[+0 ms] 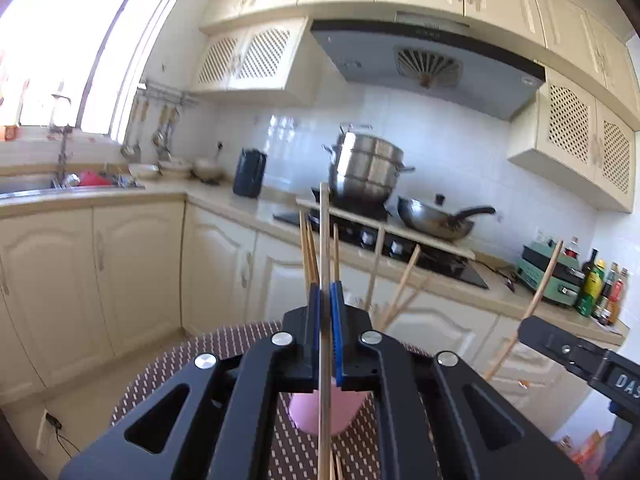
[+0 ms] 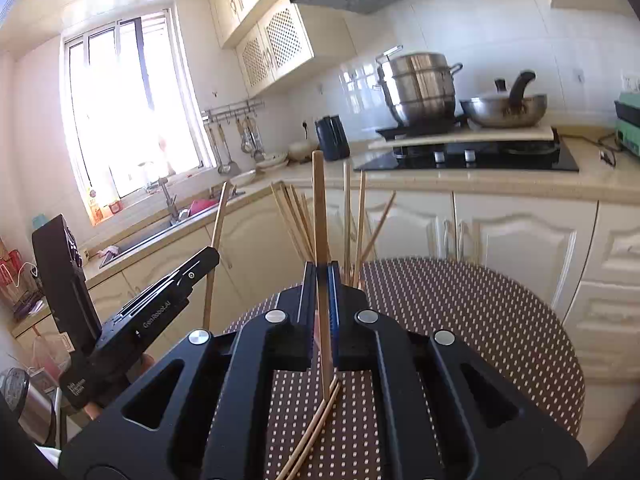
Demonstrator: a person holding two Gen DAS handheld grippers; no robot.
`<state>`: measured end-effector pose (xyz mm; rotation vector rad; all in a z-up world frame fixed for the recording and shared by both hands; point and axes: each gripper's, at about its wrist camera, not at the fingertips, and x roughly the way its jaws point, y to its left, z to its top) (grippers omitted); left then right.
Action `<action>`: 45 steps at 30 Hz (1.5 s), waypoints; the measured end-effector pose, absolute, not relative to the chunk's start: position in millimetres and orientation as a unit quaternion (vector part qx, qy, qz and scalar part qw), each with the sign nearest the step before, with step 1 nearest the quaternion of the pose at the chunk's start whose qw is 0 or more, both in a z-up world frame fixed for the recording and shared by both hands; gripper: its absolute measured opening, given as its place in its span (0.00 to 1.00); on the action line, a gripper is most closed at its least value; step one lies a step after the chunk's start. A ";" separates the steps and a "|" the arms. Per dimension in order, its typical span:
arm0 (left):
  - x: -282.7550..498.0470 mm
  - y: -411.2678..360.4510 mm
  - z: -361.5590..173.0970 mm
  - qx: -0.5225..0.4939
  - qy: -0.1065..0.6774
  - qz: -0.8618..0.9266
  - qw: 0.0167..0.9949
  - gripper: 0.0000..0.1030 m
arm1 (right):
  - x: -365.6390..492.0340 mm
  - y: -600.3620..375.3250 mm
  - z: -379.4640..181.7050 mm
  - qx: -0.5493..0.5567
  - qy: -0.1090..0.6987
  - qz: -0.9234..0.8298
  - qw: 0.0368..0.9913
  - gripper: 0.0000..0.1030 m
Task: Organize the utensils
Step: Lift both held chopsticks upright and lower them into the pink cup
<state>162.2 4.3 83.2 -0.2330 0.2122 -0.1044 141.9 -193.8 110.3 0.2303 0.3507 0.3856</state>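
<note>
My left gripper (image 1: 325, 292) is shut on one wooden chopstick (image 1: 324, 240), held upright just in front of a pink cup (image 1: 320, 412) on the dotted brown table (image 1: 192, 364). Several chopsticks (image 1: 396, 292) stand in the cup, fanning out. My right gripper (image 2: 322, 276) is shut on another upright chopstick (image 2: 320, 216). Two loose chopsticks (image 2: 316, 432) lie on the table (image 2: 460, 320) below it. The chopsticks standing in the cup (image 2: 352, 224) show behind its fingers; the cup itself is hidden there. The right gripper (image 1: 532, 326) shows at the right of the left view, the left gripper (image 2: 208, 256) at the left of the right view.
Cream cabinets (image 2: 500, 236) and a counter run behind the table, close to its far edge. A hob with a steel steamer pot (image 1: 366, 168) and a wok (image 1: 436, 216) sits on the counter. A sink (image 1: 36, 188) is at the left, bottles (image 1: 600, 288) at the right.
</note>
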 end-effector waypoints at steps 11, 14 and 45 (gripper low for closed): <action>193.3 -9.9 130.7 -0.126 -0.017 -0.085 0.988 0.06 | 173.0 -195.3 152.5 0.127 0.121 0.178 0.968 0.06; 201.6 -18.5 134.7 -0.117 -0.045 -0.101 0.987 0.06 | 188.4 -198.0 156.4 0.133 0.107 0.168 0.971 0.06; 270.1 -27.5 73.1 -0.079 -0.053 -0.107 0.990 0.06 | 290.1 -219.0 38.9 0.210 0.287 0.201 0.913 0.54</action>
